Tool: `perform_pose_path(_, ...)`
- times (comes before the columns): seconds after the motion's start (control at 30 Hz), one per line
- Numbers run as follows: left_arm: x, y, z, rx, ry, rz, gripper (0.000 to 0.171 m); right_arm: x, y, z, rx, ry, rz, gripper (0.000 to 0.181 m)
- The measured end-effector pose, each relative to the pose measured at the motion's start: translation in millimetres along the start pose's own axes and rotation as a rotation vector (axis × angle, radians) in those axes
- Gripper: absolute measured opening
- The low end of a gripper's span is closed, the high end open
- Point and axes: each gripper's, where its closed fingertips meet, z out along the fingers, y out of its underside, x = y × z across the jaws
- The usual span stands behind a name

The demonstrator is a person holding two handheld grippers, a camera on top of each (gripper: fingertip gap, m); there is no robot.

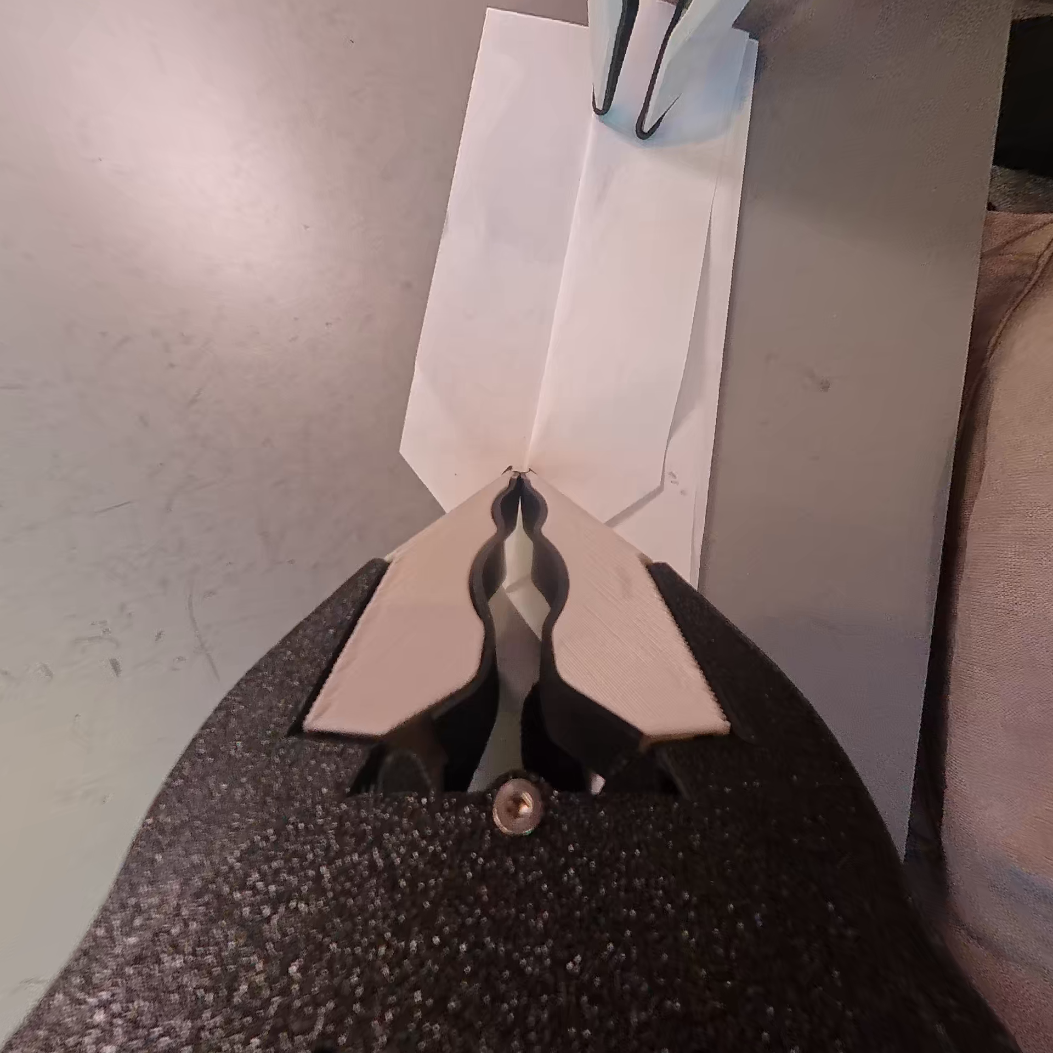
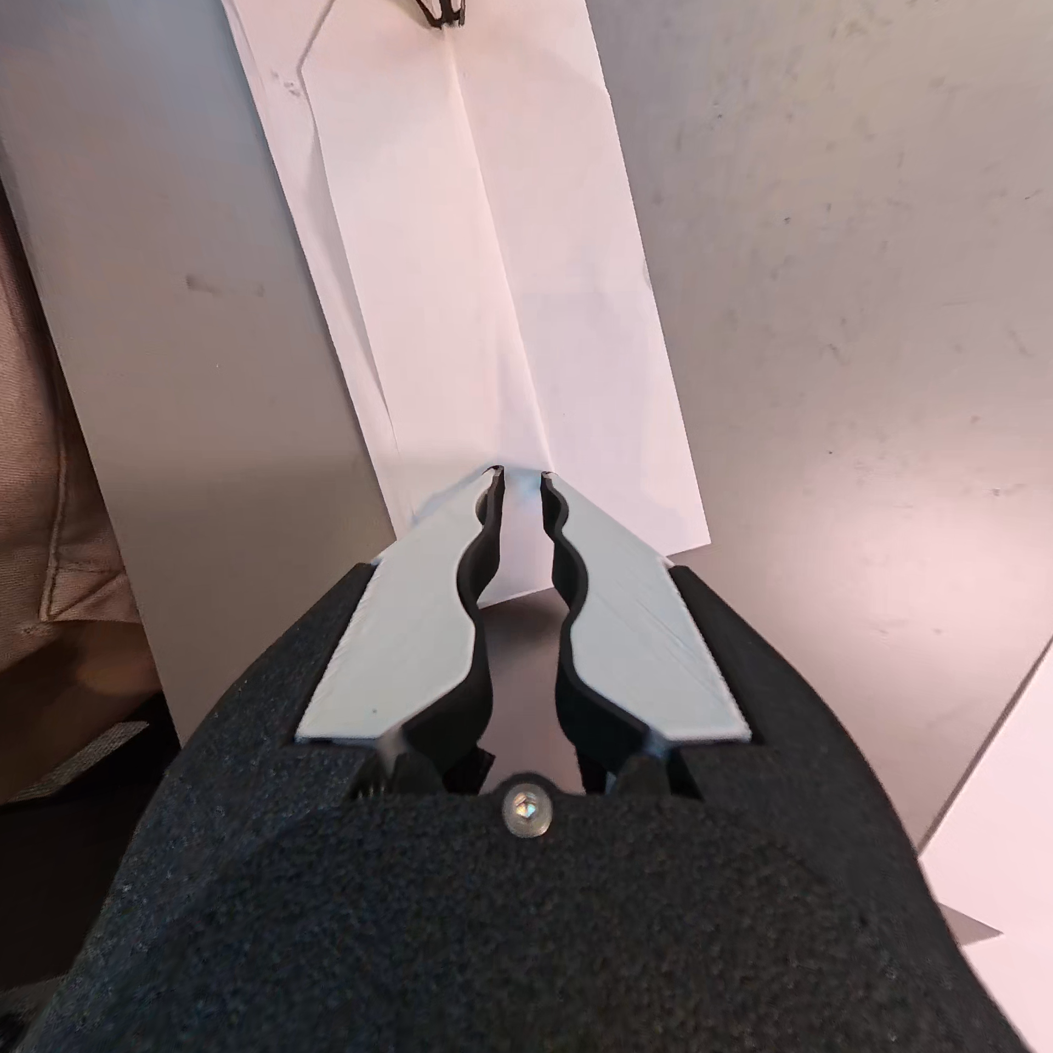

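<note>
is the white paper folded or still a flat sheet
Folded: the white paper shows a centre crease, overlapping flaps and angled corners near the left hand-held gripper.

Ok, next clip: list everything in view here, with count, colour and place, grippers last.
folded paper: one, white, lying on the table between the two grippers, centre crease lengthwise, one end folded to a point.
second paper: one, white, only a corner at the lower right edge of the right wrist view.
table: one, grey, scuffed, under the paper.
fabric: tan, past the table edge; what it belongs to is unclear.
left gripper: one, beige fingers on a black body, jaws closed at the pointed end of the folded paper; a grip on it cannot be told.
right gripper: one, pale blue fingers on a black body, jaws slightly apart over the paper's square end.
</note>
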Motion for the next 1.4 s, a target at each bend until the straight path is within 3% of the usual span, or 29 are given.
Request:
perform_pose_path(0.13,-6,-2,-13,-0.006,0.054,-0.066,0.0,0,-3,1,0.009,0.014,-0.016,0.011)
perform_pose_path(0.23,-1,-33,-29,0.106,0.128,-0.113,0.0,0,-4,2,0.014,0.015,-0.01,0.01)
perform_pose_path(0.33,15,-54,-7,0.101,0.163,-0.048,0.0,0,-6,3,0.022,0.015,-0.019,0.009)
perform_pose_path(0.47,19,-47,38,-0.009,0.105,0.049,0.0,-1,-6,3,0.029,0.018,-0.017,0.007)
perform_pose_path(0.6,19,-46,40,0.009,0.067,0.085,0.0,-2,-7,1,0.067,-0.026,0.046,0.007)
perform_pose_path(0.73,19,-46,40,0.001,0.067,0.097,0.0,5,-37,-10,0.162,-0.089,0.112,0.004)
perform_pose_path(0.9,19,-46,40,0.012,0.079,0.09,0.0,3,-49,14,0.054,-0.113,0.01,0.0)
perform_pose_path(1.0,19,-46,40,0.019,0.091,0.076,0.0,1,-48,26,0.008,-0.136,-0.007,0.0)
perform_pose_path(1.4,18,-46,40,0.027,0.079,0.059,0.0,5,-28,16,0.001,-0.077,0.003,0.0)
